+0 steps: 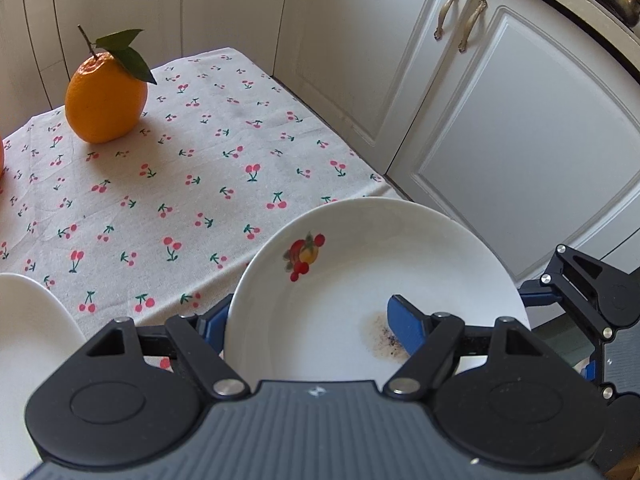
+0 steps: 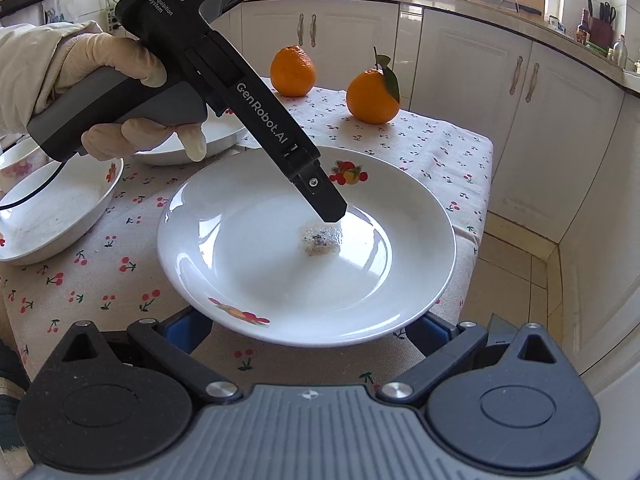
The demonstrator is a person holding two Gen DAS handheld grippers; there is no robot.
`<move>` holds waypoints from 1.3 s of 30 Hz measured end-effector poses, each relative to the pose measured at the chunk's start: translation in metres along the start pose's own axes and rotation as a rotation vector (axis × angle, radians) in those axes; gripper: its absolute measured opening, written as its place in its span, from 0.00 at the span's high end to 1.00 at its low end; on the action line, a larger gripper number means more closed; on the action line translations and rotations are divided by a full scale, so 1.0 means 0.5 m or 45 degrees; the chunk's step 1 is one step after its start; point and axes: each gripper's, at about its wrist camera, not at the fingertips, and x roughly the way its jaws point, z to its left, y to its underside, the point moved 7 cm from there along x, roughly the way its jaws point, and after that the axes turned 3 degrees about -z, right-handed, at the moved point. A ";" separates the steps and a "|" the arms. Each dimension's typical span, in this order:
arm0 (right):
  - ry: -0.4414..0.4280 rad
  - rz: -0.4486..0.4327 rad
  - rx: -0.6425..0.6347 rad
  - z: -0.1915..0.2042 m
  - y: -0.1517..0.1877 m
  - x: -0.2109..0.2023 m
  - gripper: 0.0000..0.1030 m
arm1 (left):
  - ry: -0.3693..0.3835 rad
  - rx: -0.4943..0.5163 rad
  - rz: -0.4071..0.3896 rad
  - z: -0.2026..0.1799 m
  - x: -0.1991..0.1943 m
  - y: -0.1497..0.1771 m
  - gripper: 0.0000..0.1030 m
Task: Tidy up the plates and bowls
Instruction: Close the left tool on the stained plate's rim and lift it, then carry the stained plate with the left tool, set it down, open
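At the right edge of the table, a glossy white plate with fruit decals and a dark speckled smear rides above the cherry-print cloth. The left gripper clamps its rim, one blue finger over, one beneath; the right gripper has its fingers spread under the near rim, grip unclear. Two oranges stand at the far edge, white bowls at the left.

Both wrist cams close, angled down, shared plate
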 end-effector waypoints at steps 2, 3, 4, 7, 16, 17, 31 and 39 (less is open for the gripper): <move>0.009 -0.003 0.008 -0.006 0.000 0.003 0.00 | -0.006 -0.001 -0.004 0.002 0.008 -0.005 0.24; 0.014 -0.003 0.013 -0.010 -0.001 0.004 0.00 | -0.006 0.000 -0.007 0.002 0.011 -0.007 0.24; 0.018 -0.001 0.018 -0.012 -0.001 0.005 0.00 | -0.004 0.001 -0.009 0.001 0.013 -0.009 0.24; 0.027 0.001 0.026 -0.017 0.001 0.008 0.00 | -0.003 0.004 -0.005 0.002 0.022 -0.012 0.24; 0.038 0.003 0.025 -0.013 0.007 0.015 0.00 | -0.018 0.024 -0.024 0.003 0.025 -0.015 0.20; 0.040 0.002 0.025 -0.013 0.006 0.014 0.00 | -0.024 0.031 -0.024 0.001 0.025 -0.014 0.19; 0.084 -0.066 0.082 0.028 0.002 -0.073 0.00 | -0.129 0.053 -0.109 -0.008 -0.081 0.010 0.16; 0.177 -0.104 0.161 0.088 -0.016 -0.123 0.00 | -0.190 0.083 -0.235 -0.050 -0.222 0.060 0.10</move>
